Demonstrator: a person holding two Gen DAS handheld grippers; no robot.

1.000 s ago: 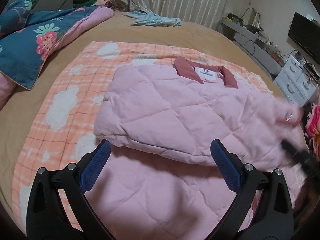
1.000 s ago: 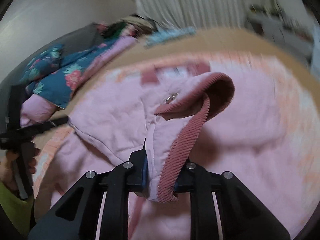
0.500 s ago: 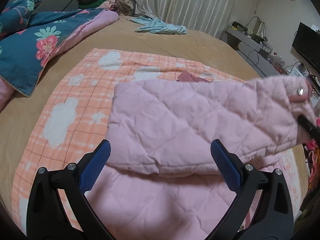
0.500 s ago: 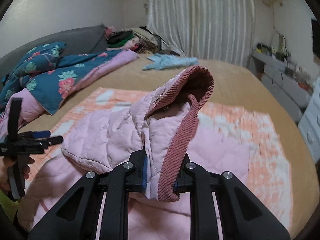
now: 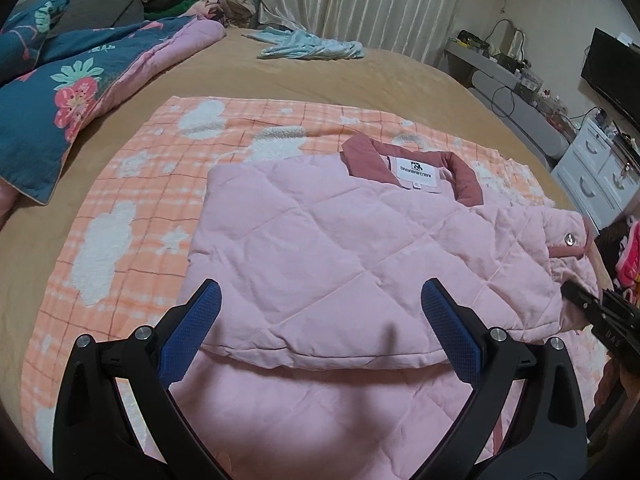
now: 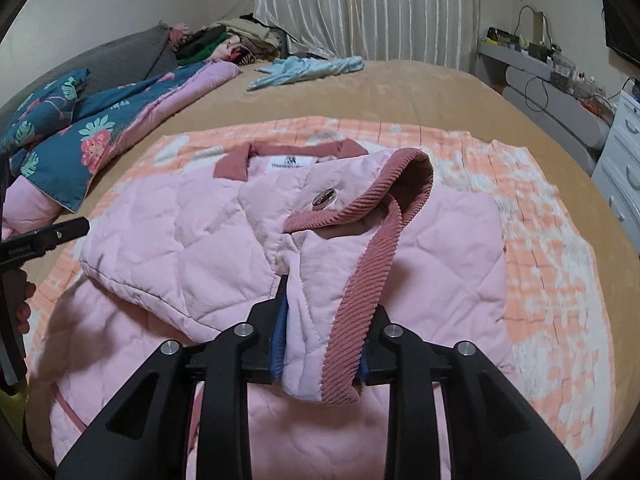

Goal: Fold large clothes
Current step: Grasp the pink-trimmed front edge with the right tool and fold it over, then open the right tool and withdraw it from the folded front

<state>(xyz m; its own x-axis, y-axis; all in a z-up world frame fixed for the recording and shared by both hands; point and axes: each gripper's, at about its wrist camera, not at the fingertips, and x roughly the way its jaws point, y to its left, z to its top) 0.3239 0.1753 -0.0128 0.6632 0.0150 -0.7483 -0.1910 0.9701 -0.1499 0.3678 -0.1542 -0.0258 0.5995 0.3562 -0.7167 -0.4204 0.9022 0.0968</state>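
A pink quilted jacket (image 5: 340, 240) lies on the bed with its dusty-rose collar and white label (image 5: 416, 168) at the far side. Its left side is folded over the body. My right gripper (image 6: 322, 320) holds the other sleeve's ribbed rose cuff (image 6: 372, 208) low over the jacket (image 6: 180, 240). Its jaws are opening, and the cuff still fills the gap between the pads. My left gripper (image 5: 320, 296) hovers open over the jacket's near fold with nothing between its fingers. The right gripper's tip (image 5: 576, 296) shows at the left wrist view's right edge.
Under the jacket an orange plaid blanket with white clouds (image 5: 120, 220) covers a tan bed (image 5: 360, 76). A blue floral quilt (image 5: 52, 92) lies at the left and a light-blue garment (image 5: 312, 46) at the back. White drawers (image 5: 600, 176) stand on the right.
The right gripper brought the sleeve across and down onto the jacket's body, and its jaws have widened around the cuff. The left gripper shifted a little and stayed open.
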